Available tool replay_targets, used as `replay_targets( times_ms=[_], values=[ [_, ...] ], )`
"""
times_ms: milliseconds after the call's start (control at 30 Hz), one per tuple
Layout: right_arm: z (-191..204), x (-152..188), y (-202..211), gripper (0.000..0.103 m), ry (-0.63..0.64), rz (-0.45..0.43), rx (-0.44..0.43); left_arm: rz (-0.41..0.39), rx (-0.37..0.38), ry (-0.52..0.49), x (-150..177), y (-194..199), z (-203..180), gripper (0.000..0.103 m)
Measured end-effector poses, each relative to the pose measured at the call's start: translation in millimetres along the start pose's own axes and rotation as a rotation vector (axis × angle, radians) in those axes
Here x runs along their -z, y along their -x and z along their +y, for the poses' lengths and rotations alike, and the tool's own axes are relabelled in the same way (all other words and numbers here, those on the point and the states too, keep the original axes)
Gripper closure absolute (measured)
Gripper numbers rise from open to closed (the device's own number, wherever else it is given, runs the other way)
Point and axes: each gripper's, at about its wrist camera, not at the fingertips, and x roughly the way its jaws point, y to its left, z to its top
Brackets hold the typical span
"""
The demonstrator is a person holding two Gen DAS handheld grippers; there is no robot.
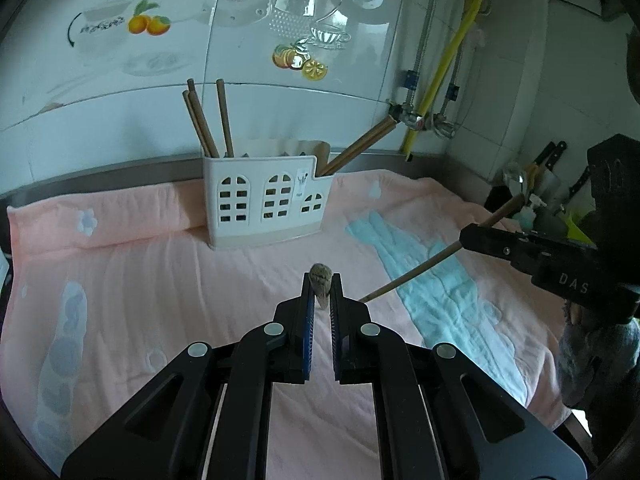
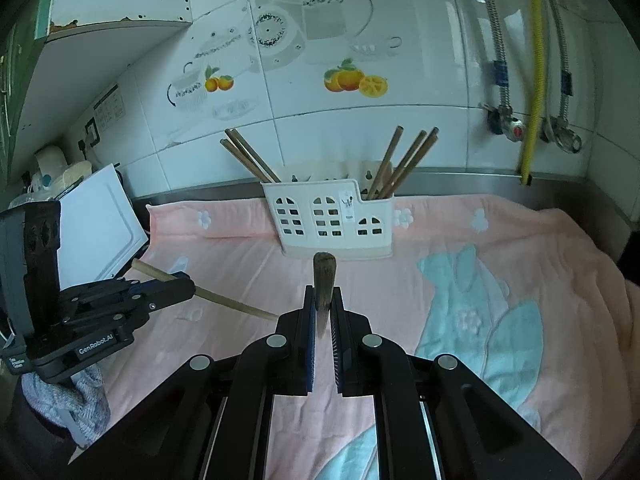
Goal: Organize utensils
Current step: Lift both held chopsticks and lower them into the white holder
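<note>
Two chopsticks are held above the pink towel (image 2: 520, 248) on the table: one (image 1: 321, 284) is clamped in the left tongs (image 1: 321, 312), the other (image 2: 324, 292) is gripped by the right tongs (image 2: 323, 320). A white holder (image 2: 332, 220) is stood near the wall. Three chopsticks (image 2: 248, 156) are leaned in its left compartment and three more (image 2: 404, 164) in its right one.

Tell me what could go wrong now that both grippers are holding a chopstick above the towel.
The left gripper and right gripper each pinch one chopstick near its thick end, so the long free part could swing or slip. Chopsticks already leaning in the white holder could block insertion or tip the holder.
</note>
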Motion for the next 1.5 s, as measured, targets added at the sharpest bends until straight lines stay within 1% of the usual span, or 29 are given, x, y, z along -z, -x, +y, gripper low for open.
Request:
replay_targets(
  times_ms=[133,200,400,533,767,900,967,1133,1200,1300,1500],
  values=[
    [-4,-21,-7,0.096,0.014,0.008,0.001,-0.008,-0.006,-0.02,-23,-3,3,0.097],
    [-7,-37,-9,0.096,0.02,0.006,0.0,-0.015,-0.012,-0.035,-35,-3,4,0.097],
    [-12,-86,-6,0.096,0.048,-0.031,0.029,-0.041,-0.032,-0.068,-73,-1,7,0.097],
    [-14,-120,-5,0.096,0.064,-0.053,0.052,-0.078,-0.038,-0.065,-105,3,13,0.097],
    [-21,-163,-13,0.096,0.072,-0.074,0.07,-0.163,-0.065,-0.078,-159,16,14,0.097],
    [-23,-173,-24,0.096,0.077,-0.067,0.087,-0.202,-0.09,-0.074,-183,17,19,0.097],
    [-26,-176,-32,0.096,0.074,-0.055,0.091,-0.217,-0.123,-0.084,-192,14,20,0.097],
    [-32,-176,-52,0.096,0.071,-0.023,0.095,-0.225,-0.17,-0.091,-203,1,25,0.097],
    [-34,-175,-58,0.096,0.068,-0.013,0.09,-0.228,-0.177,-0.084,-206,-3,29,0.097],
    [-36,-174,-65,0.096,0.069,0.0,0.087,-0.223,-0.191,-0.088,-206,-10,31,0.097],
    [-34,-174,-78,0.096,0.074,0.024,0.08,-0.173,-0.198,-0.066,-200,-30,42,0.097]
  ],
)
